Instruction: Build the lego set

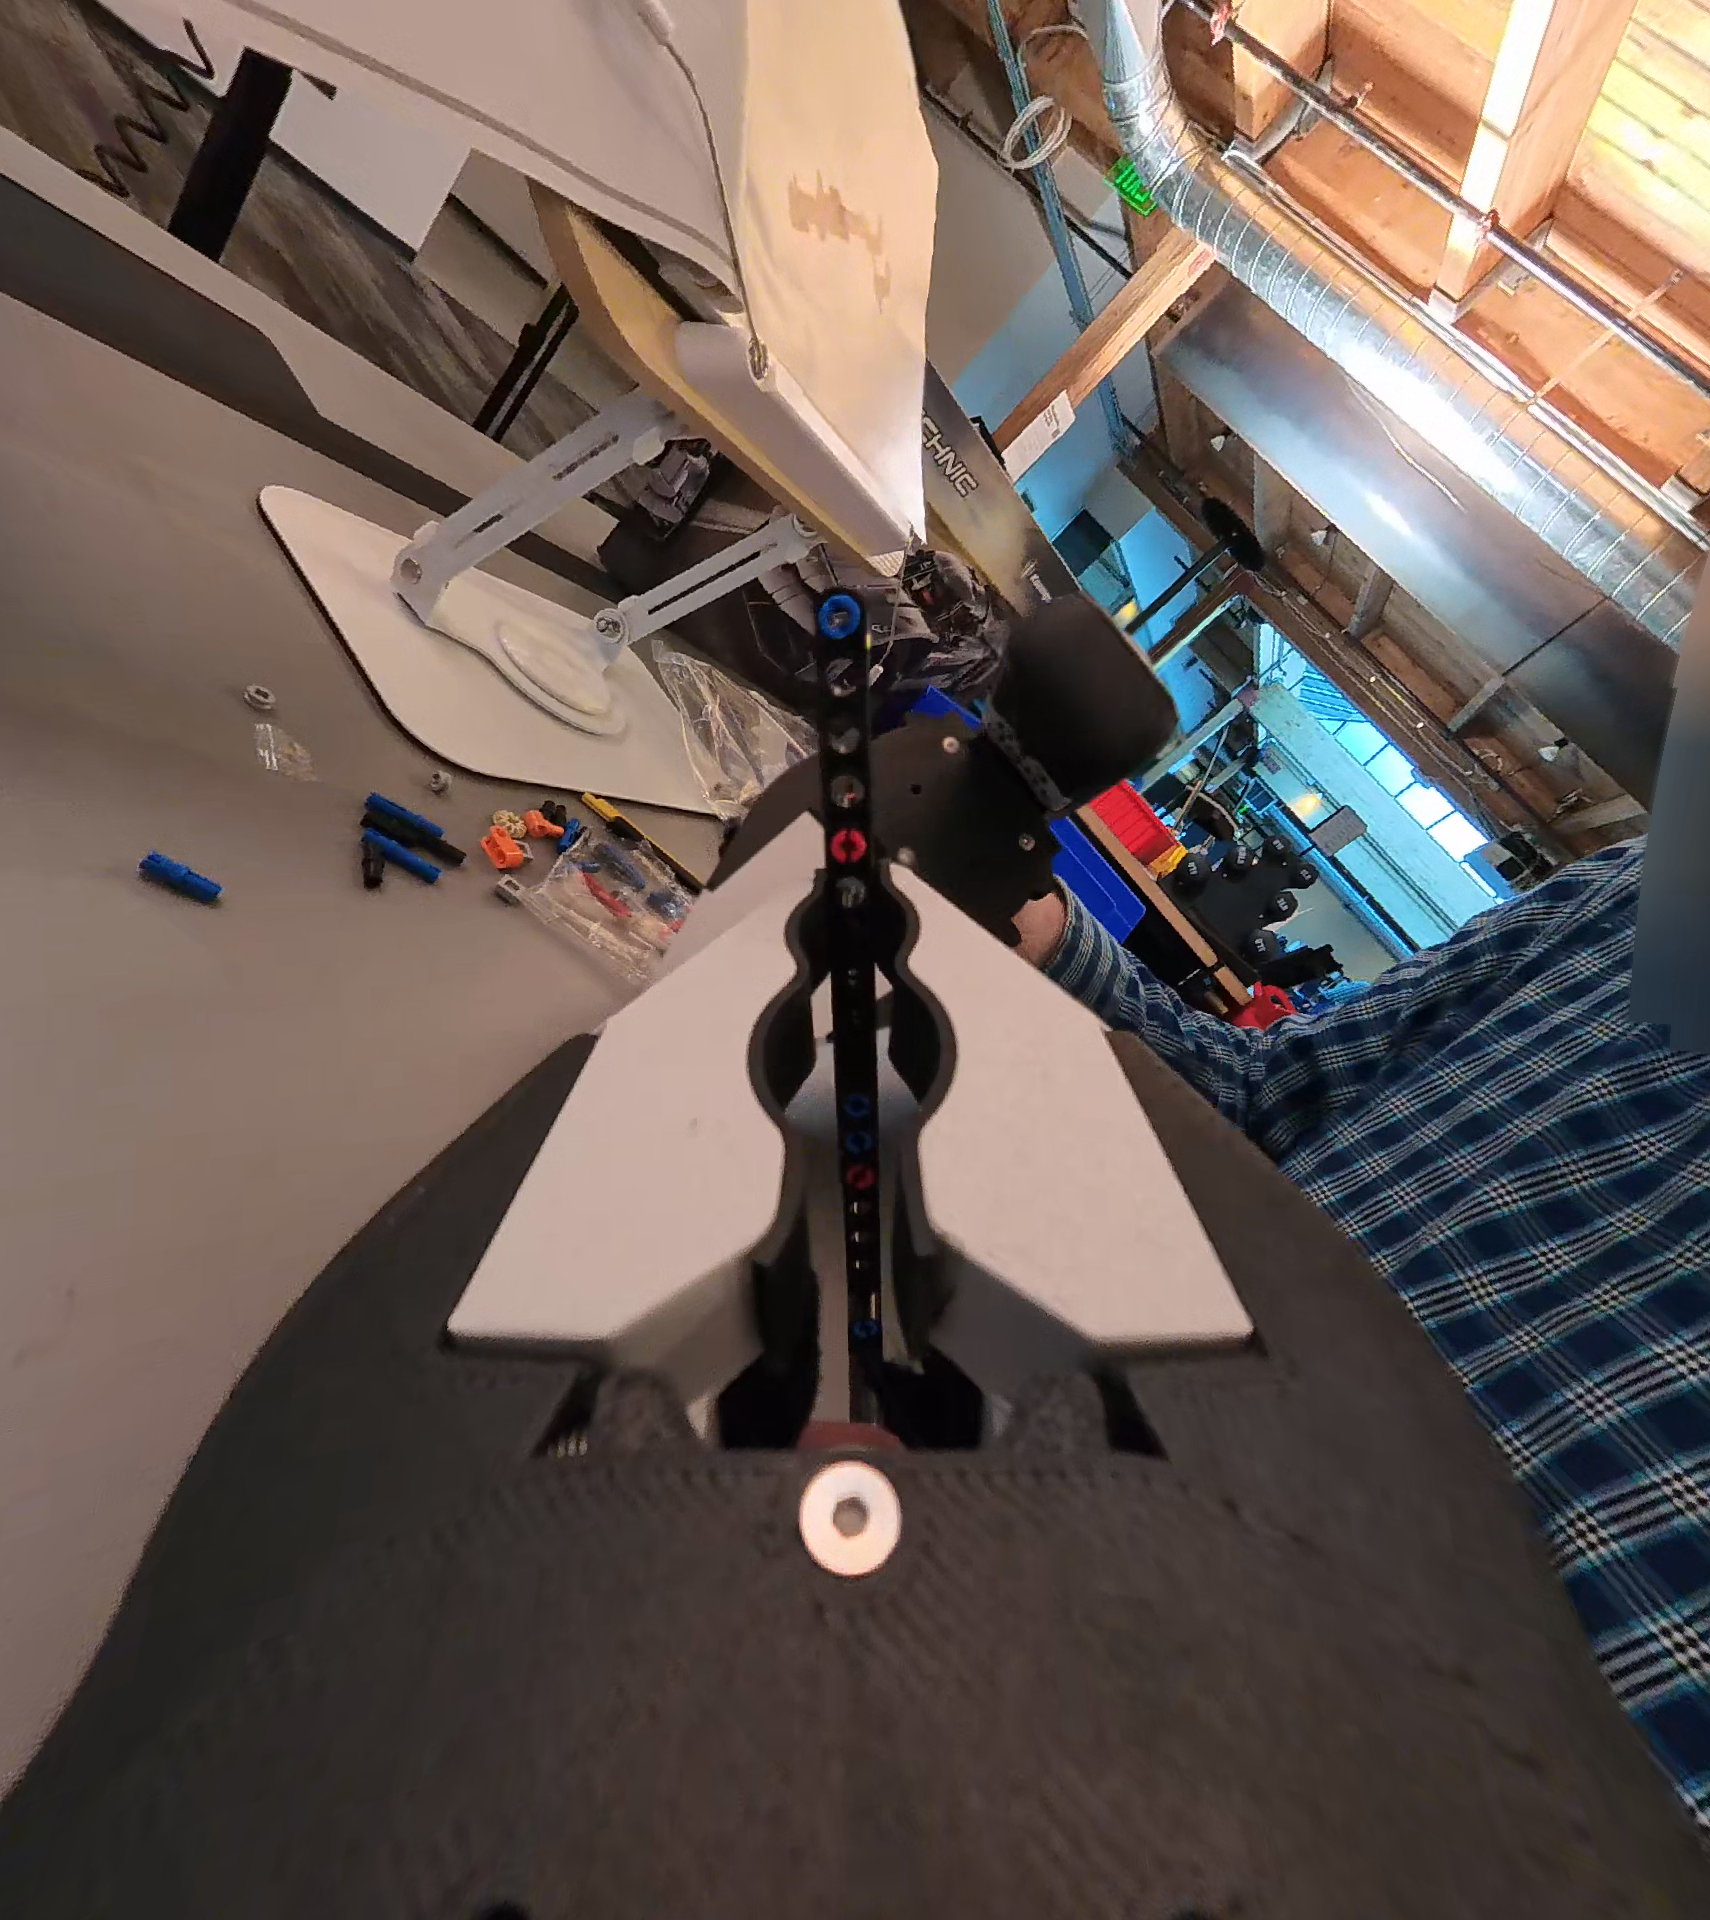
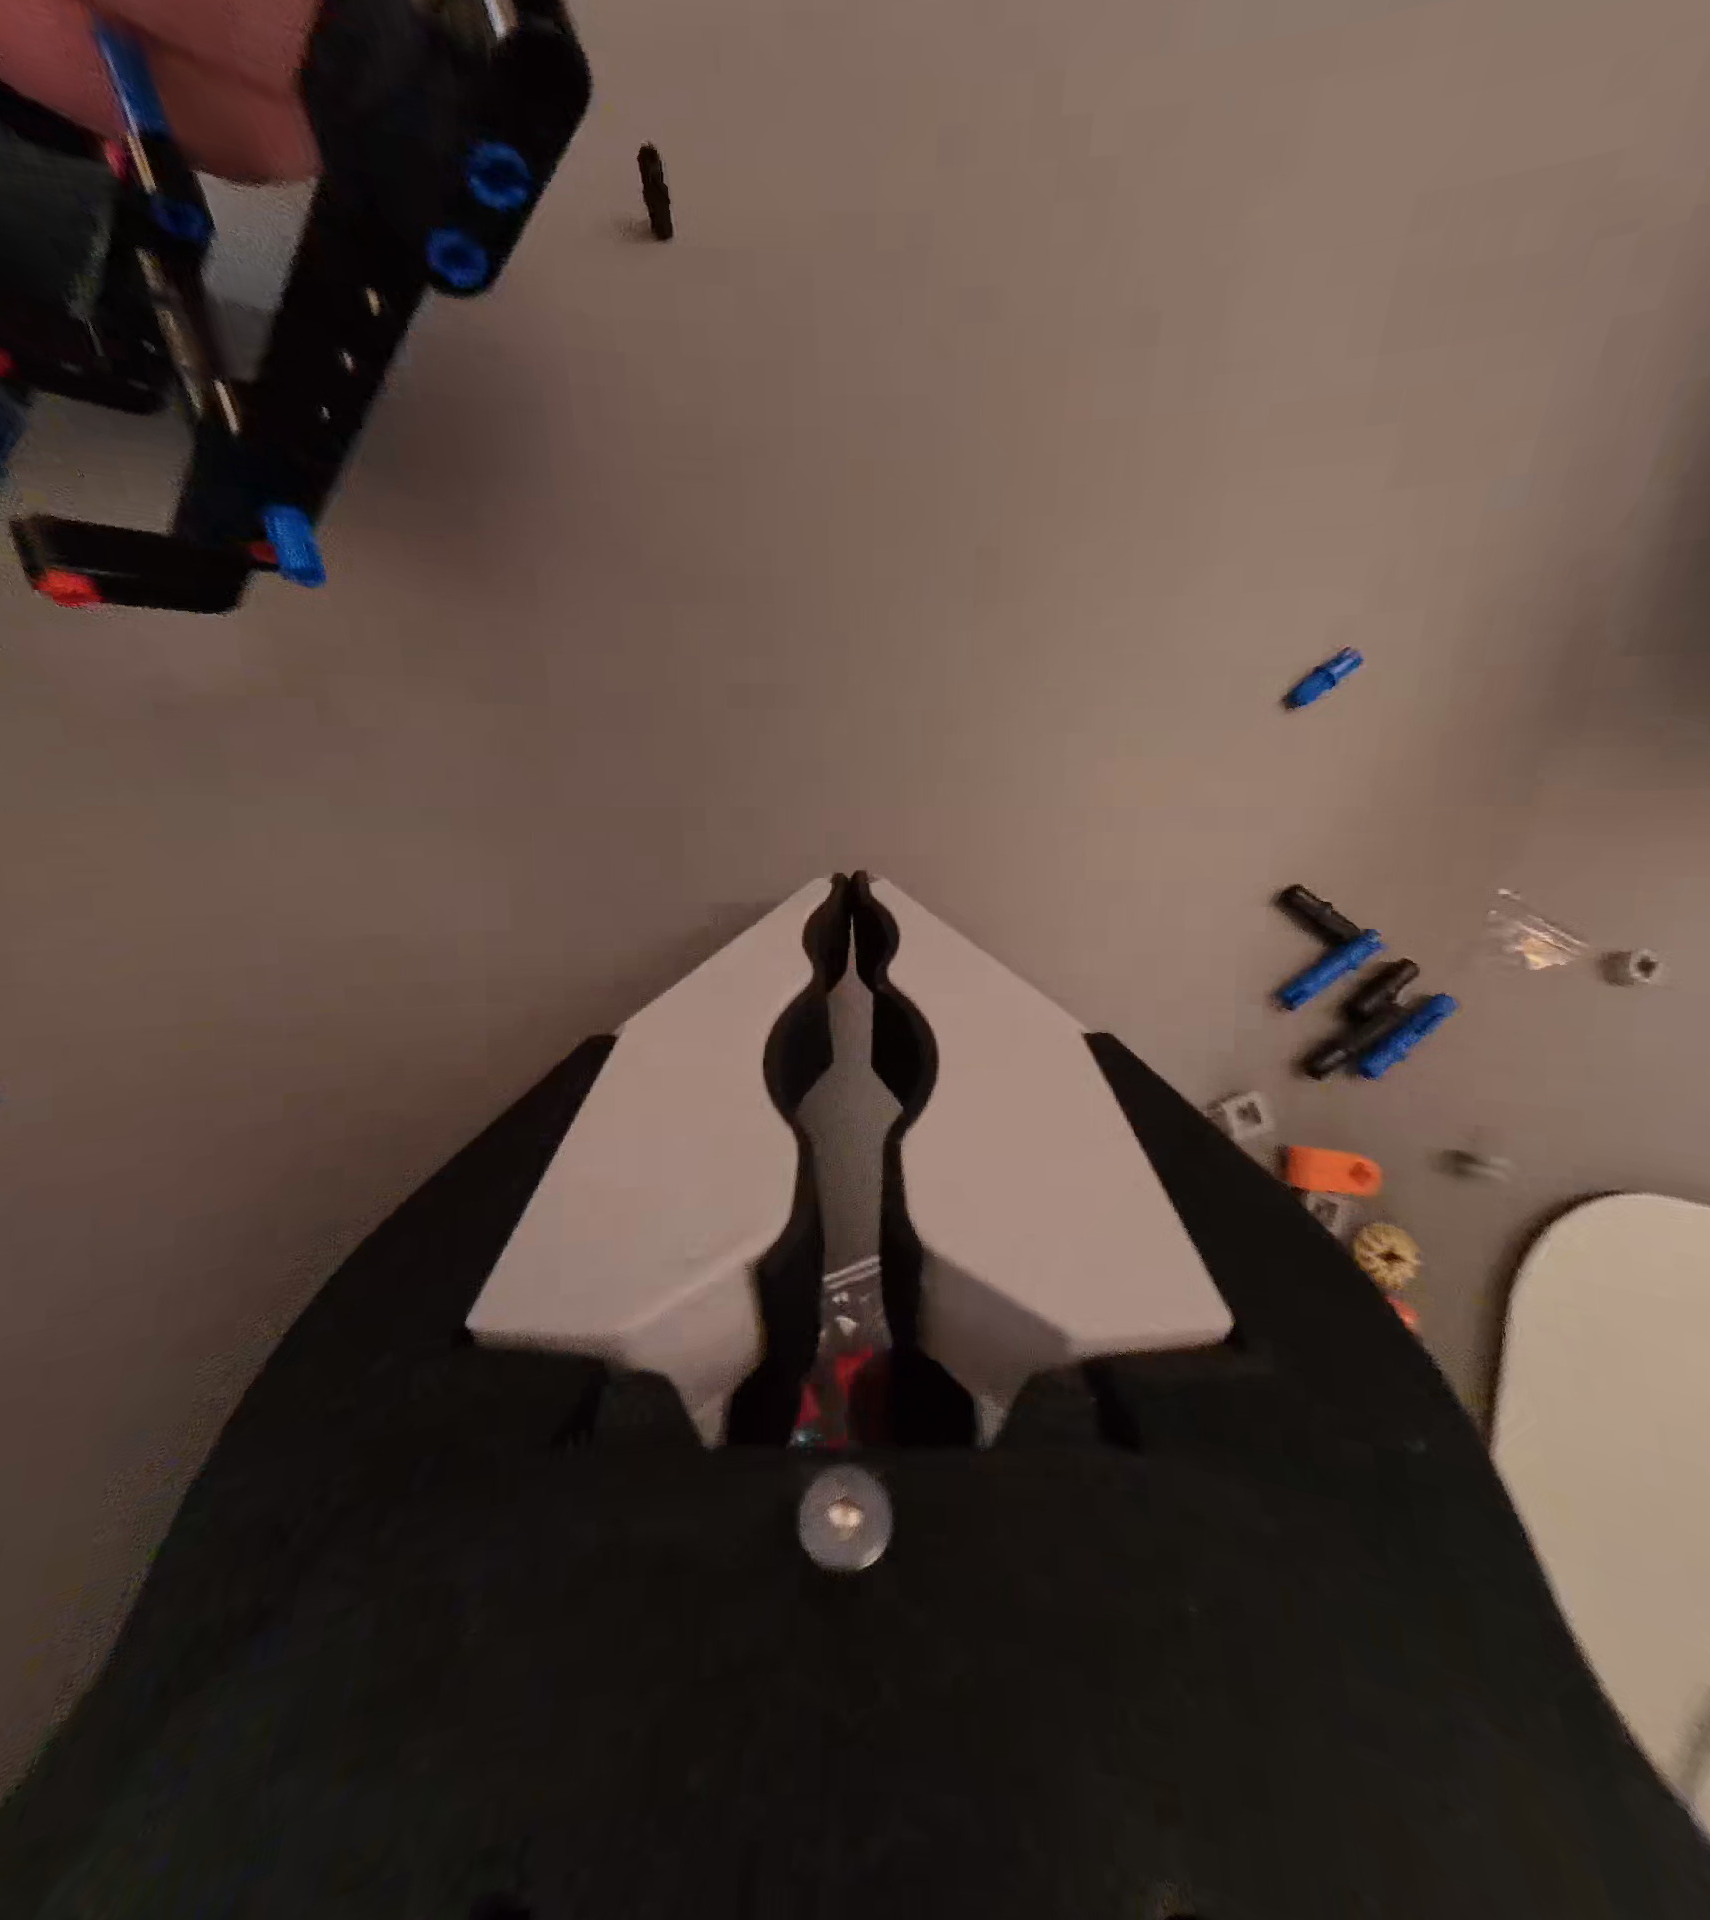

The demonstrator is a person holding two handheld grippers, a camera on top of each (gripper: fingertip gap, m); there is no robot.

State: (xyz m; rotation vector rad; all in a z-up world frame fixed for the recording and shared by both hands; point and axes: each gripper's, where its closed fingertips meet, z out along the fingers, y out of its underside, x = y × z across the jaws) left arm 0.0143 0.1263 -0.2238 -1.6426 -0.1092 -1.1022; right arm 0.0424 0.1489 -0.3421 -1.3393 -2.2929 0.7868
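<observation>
Left gripper clamps tight on the black lego beam, lifted above the grey table. Right gripper, fingertips pressed together and empty, hovers over that table; loose pins lie beyond, beside the white base.

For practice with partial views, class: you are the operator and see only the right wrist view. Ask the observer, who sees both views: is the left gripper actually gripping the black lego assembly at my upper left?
Observer: Yes. The left gripper is shut on the assembly's black beam, which runs lengthwise between its fingers.
Operator: What is at the beam's far end?
Observer: A blue pin fills the end hole.
Operator: What lies beside the loose pins, towards the white base?
Observer: A clear bag with more small parts inside.
</observation>
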